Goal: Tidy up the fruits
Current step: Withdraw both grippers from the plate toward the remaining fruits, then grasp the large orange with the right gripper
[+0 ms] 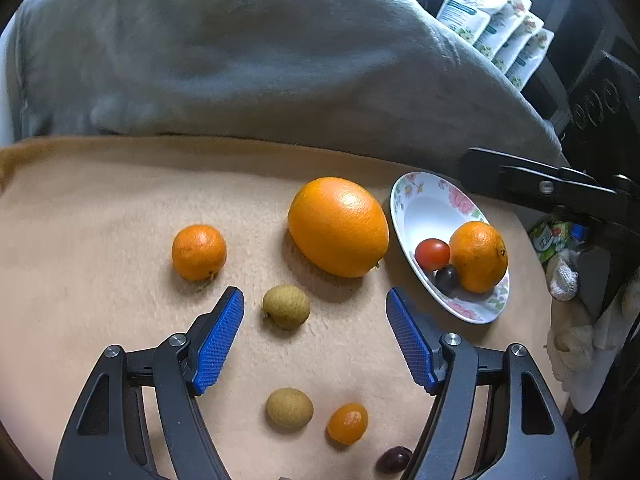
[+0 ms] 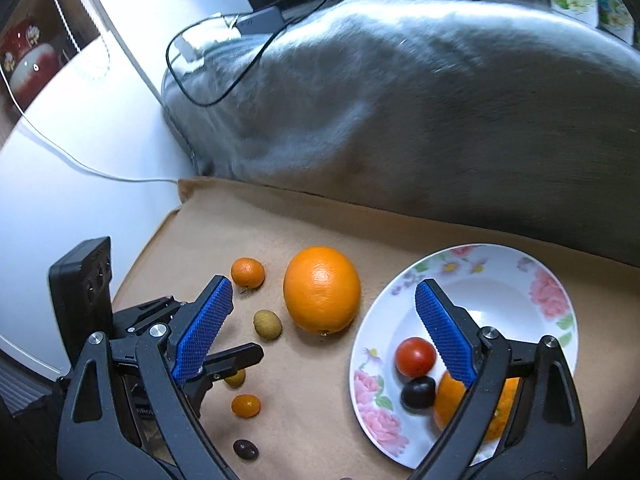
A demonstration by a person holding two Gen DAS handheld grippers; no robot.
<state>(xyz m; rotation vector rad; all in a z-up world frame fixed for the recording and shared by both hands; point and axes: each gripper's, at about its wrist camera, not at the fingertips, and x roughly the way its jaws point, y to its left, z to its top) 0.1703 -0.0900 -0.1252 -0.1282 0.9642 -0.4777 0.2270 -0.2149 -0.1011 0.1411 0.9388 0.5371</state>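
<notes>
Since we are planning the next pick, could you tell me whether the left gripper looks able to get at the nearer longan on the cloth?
Probably yes: the left gripper is open, and the longan lies apart from other fruit, just ahead between its fingers.

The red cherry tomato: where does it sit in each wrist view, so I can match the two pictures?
Left wrist view: the cherry tomato lies in the floral plate at right of centre, beside a small orange.
Right wrist view: the tomato is at lower right, in the plate, just left of the right gripper's right-hand finger.
Shared landmark: the large orange, left of the plate.
</notes>
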